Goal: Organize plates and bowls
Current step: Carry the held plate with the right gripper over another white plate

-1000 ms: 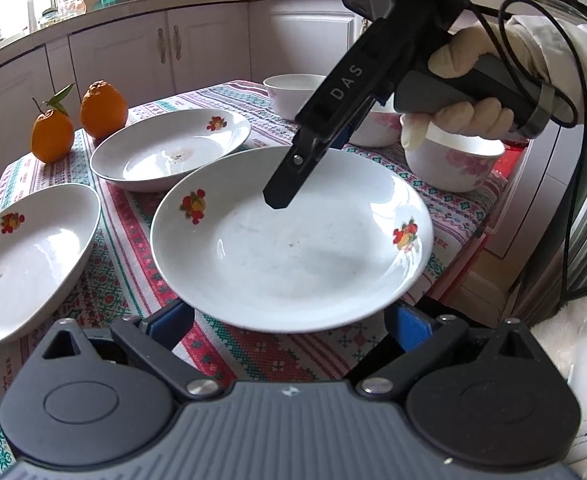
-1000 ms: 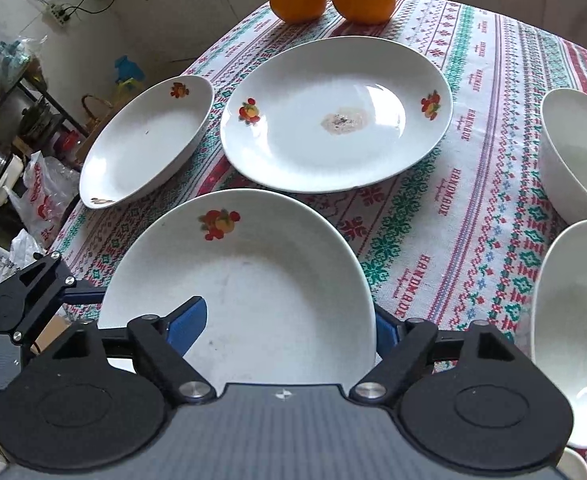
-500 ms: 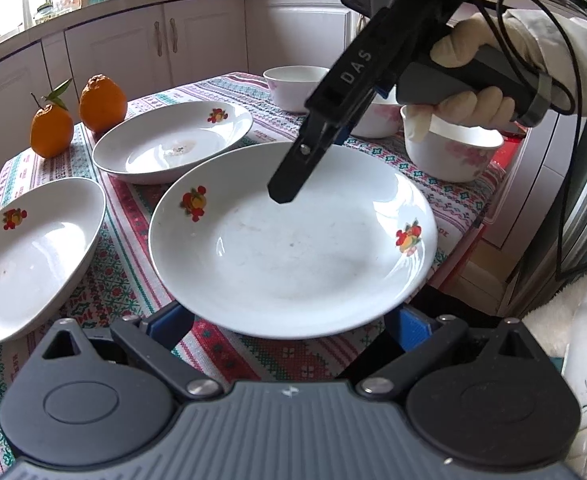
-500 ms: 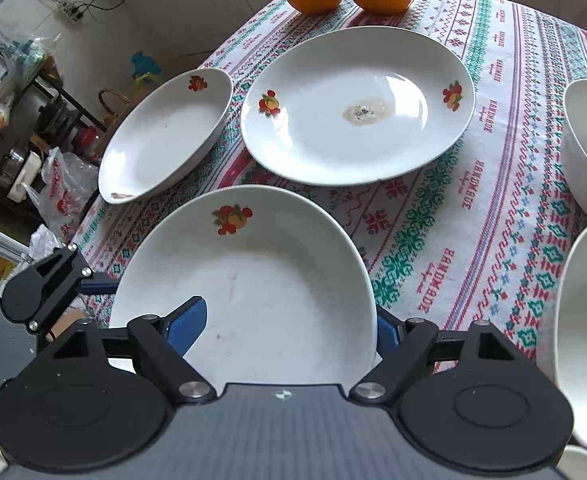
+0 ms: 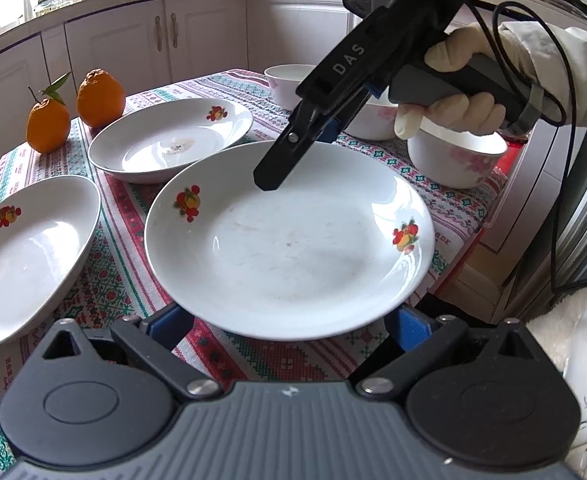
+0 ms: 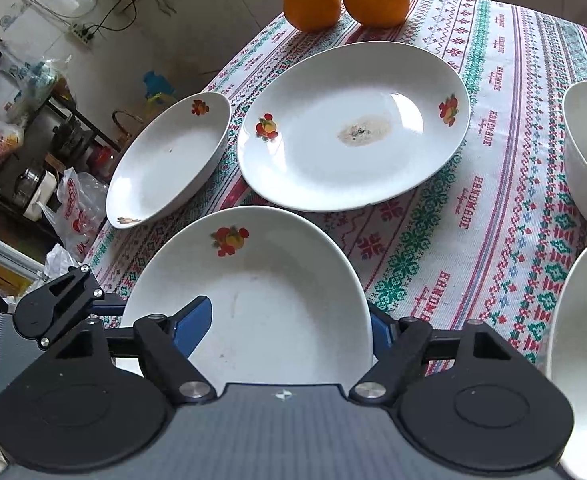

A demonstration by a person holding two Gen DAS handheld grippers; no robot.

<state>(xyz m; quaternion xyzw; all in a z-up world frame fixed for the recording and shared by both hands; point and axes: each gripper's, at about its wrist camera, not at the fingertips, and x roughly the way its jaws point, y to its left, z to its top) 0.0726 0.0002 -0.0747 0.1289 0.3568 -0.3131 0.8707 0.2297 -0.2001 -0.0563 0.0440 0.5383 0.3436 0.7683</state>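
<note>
- Kitchen cupboards stand behind the table (image 5: 253, 360). In the left view, the near plate (image 5: 289, 248) sits at the table's edge closest to the left tool (image 5: 289, 322), whose fingers are spread wide beneath the rim.
- Over the last second the right tool (image 5: 271, 182) has only edged a little over the far rim. Nothing has clamped, so I judge the lift not yet begun.
- Counted in this view: three plates, three bowls (image 5: 455, 160), two oranges (image 5: 99, 98).
- In the right view, the right tool's fingers gape either side of that plate. Two more plates lie beyond it, two bowls show at the right edge, and both oranges are at the far edge.
</note>
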